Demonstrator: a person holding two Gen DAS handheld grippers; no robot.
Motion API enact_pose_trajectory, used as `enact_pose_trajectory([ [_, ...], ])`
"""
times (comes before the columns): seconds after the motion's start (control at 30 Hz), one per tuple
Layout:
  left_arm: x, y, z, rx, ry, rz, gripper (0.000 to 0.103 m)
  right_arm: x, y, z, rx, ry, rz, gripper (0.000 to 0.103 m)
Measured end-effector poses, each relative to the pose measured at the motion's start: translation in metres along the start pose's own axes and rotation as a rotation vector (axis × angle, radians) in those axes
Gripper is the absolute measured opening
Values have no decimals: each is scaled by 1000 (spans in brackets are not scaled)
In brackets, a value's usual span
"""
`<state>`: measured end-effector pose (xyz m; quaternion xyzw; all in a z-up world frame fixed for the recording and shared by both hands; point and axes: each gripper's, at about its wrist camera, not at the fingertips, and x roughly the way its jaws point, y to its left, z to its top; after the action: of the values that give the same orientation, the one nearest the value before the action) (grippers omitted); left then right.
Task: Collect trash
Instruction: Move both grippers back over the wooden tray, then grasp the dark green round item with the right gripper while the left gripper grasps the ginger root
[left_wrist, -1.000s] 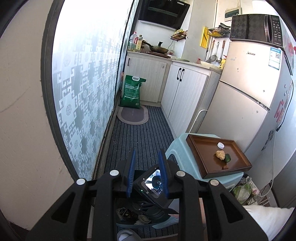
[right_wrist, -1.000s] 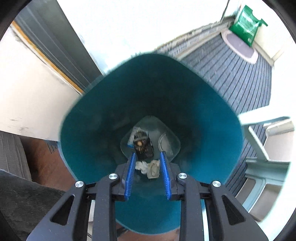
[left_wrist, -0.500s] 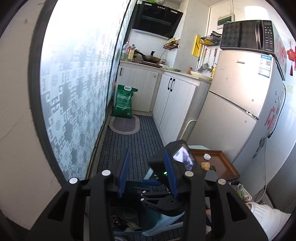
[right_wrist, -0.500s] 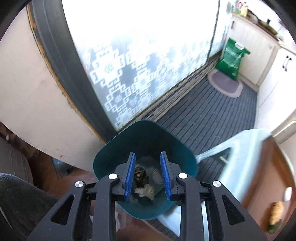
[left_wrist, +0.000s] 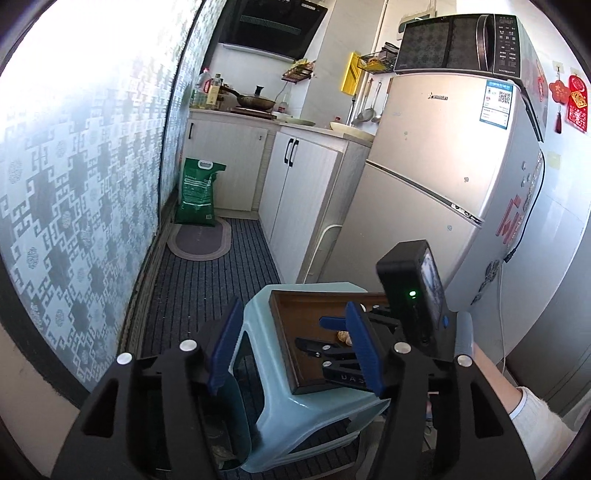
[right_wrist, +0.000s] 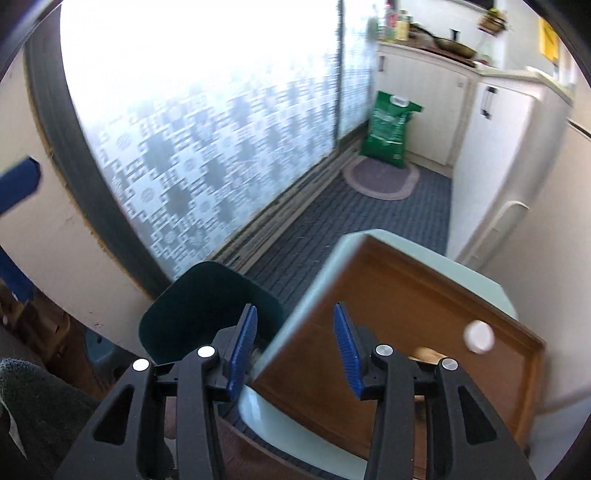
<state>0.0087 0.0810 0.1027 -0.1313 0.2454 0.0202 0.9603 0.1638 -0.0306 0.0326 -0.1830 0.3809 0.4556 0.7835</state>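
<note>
Trash run partly done: some scraps lie in the bin, some wait on the tray.

The stool (left_wrist: 317, 402) carries the tray (right_wrist: 399, 317); the bin (right_wrist: 192, 295) stands just beside it, holding what look like scraps, mostly hidden. On the tray remain a white cap (right_wrist: 478, 336) and a yellowish scrap (left_wrist: 343, 336). The left gripper (left_wrist: 295, 354) and right gripper (right_wrist: 293, 354) have just been opening; both stand apart, empty.

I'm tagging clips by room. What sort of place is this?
A small home kitchen, most likely: a fridge with a microwave on top, and a wok on the counter under a range hood.
</note>
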Motion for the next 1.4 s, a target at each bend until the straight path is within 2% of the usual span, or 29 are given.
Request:
enact_pose_trajectory([
  [0.23, 48, -10, 1, -9, 77, -4, 67, -24, -47, -19, 60, -23, -43, 50],
  [0.33, 72, -17, -3, 16, 119, 15, 71, -28, -63, -29, 78, -17, -53, 52],
  [0.6, 119, -44, 2, 122, 189, 11, 80, -21, -82, -54, 61, 16, -45, 59],
  [0.9, 168, -48, -7, 84, 263, -36, 83, -7, -90, -66, 32, 10, 10, 59],
  [1.1, 195, -46, -18, 85, 314, -17, 83, 3, -89, -71, 5, 23, 15, 51],
  [1.27, 202, -48, -23, 83, 339, -24, 83, 9, -88, -69, -3, 17, 27, 43],
  [1.33, 201, -50, -23, 82, 338, -27, 83, 11, -89, -69, 3, 19, 19, 33],
  [1.4, 201, -51, -24, 85, 340, -32, 83, 13, -92, -69, 16, 24, 27, 28],
])
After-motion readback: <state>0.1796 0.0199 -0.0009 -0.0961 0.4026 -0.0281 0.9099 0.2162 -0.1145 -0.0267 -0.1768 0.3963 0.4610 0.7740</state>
